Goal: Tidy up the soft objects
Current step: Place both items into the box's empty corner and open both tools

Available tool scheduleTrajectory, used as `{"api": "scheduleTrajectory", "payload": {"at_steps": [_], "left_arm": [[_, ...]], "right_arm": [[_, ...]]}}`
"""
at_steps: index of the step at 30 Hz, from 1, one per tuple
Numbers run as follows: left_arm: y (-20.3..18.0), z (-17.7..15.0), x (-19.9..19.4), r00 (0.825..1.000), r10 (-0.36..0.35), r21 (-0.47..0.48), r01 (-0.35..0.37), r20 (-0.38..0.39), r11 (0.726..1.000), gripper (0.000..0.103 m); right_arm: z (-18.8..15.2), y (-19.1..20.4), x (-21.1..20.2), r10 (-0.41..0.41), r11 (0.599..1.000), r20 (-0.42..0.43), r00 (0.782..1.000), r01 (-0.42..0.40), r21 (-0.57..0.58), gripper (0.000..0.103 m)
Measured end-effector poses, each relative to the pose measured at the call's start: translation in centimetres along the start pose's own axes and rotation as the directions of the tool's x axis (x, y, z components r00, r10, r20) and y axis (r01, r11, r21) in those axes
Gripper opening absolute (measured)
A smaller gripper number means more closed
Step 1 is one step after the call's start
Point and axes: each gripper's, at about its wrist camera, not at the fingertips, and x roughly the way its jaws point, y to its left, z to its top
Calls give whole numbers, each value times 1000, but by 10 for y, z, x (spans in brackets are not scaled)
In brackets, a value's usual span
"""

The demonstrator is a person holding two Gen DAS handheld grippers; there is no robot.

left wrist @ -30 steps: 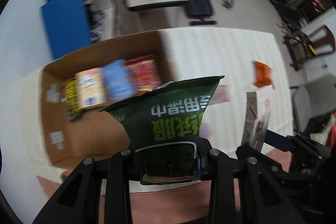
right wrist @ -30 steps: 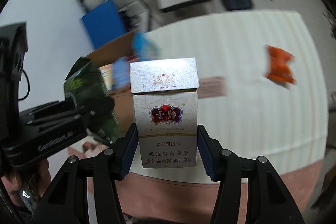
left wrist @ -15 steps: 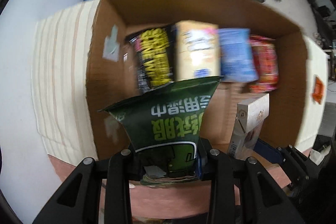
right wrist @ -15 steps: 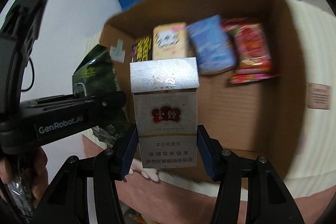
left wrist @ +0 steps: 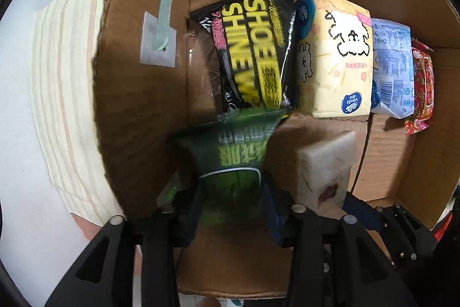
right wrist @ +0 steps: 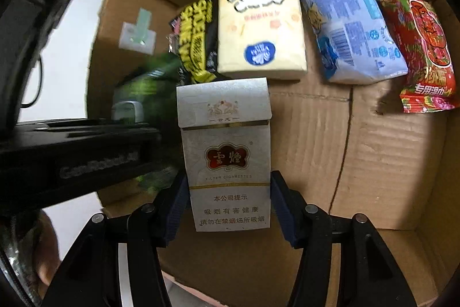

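My left gripper [left wrist: 233, 203] is shut on a dark green wipes pack [left wrist: 230, 151] and holds it low inside the cardboard box [left wrist: 138, 94], near its left wall. My right gripper [right wrist: 228, 203] is shut on a white cigarette pack [right wrist: 227, 151], held upright inside the same box [right wrist: 388, 163]. The cigarette pack also shows in the left wrist view [left wrist: 325, 166], just right of the green pack. The green pack appears blurred in the right wrist view [right wrist: 143, 85].
Along the box's far wall lie a black-and-yellow shoe-shine pack [left wrist: 253, 54], a yellow tissue pack [left wrist: 333, 59], a blue pack [left wrist: 391, 68] and a red pack [right wrist: 422, 48]. A striped cream cloth [left wrist: 63, 94] covers the table left of the box.
Both grippers have moved down into the box with their packs. The box walls now fill both views, and the green pack sits close to the shoe-shine pack.
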Motion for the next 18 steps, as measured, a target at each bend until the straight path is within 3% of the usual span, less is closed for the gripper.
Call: {"api": "scheduleTrajectory", "payload": {"at_steps": [1, 2, 3, 10, 11, 12, 14, 18], "left_arm": [[1, -1, -1, 1000, 5, 0, -5, 5, 1000, 46], [1, -3, -3, 1000, -2, -1, 2, 11, 1000, 49], [2, -5, -5, 1000, -7, -1, 7, 14, 1000, 51], [1, -27, -33, 997, -14, -21, 16, 82, 1000, 64], [1, -32, -37, 995, -26, -21, 28, 95, 999, 70], [1, -38, -40, 993, -35, -27, 38, 110, 999, 83], [1, -47, -45, 988, -42, -31, 48, 151, 998, 94], [-6, -66, -56, 977, -51, -45, 62, 206, 997, 98]], "right_arm": [[0, -1, 2, 0, 1000, -8, 1000, 0, 0, 67], [0, 0, 5, -1, 1000, -11, 1000, 1, -2, 81], [-3, 1, 4, -11, 1000, -5, 1000, 11, -8, 86], [-18, -7, -26, -106, 994, 53, 993, 106, -5, 88], [-19, -5, -30, -122, 992, 61, 991, 123, -5, 88], [-23, -7, -36, -141, 990, 70, 988, 142, -5, 88], [-28, -12, -44, -166, 986, 82, 983, 167, -7, 94], [-38, -21, -69, -224, 974, 130, 966, 227, -8, 103]]}}
